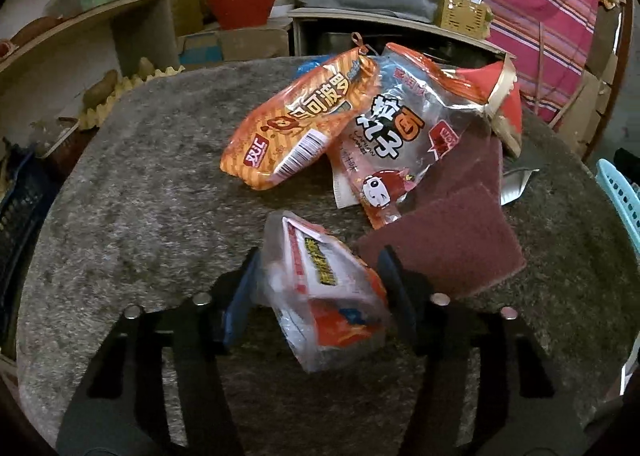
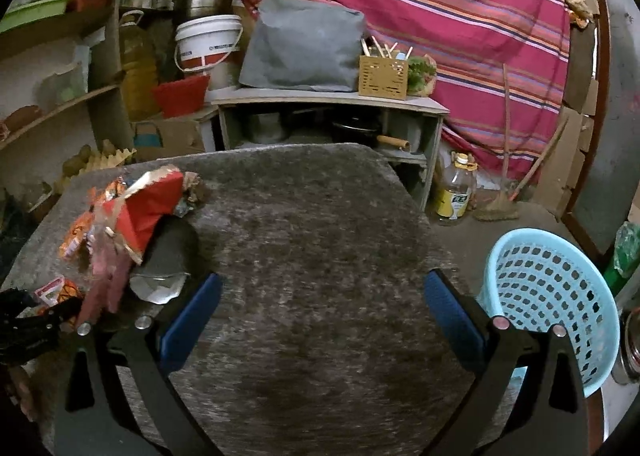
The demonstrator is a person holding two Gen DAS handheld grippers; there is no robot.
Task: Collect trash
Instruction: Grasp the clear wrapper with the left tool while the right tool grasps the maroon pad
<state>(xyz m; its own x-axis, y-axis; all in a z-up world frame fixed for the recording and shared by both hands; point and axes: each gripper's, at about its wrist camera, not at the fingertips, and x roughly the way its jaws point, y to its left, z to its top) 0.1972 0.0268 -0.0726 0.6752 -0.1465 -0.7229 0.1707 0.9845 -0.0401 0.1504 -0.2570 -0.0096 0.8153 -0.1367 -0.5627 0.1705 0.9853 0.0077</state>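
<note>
In the left wrist view my left gripper is shut on a crumpled white and orange wrapper, held just above the grey felt table. Beyond it lie an orange snack bag, a clear and red noodle wrapper and a torn red packet. In the right wrist view my right gripper is open and empty over the bare table. The trash pile lies to its left. A light blue perforated basket stands at the table's right edge.
A maroon scouring pad lies by the wrappers, with a silver foil piece beyond it. Behind the table stand a low shelf, a white bucket and a striped red cloth. An oil bottle stands on the floor.
</note>
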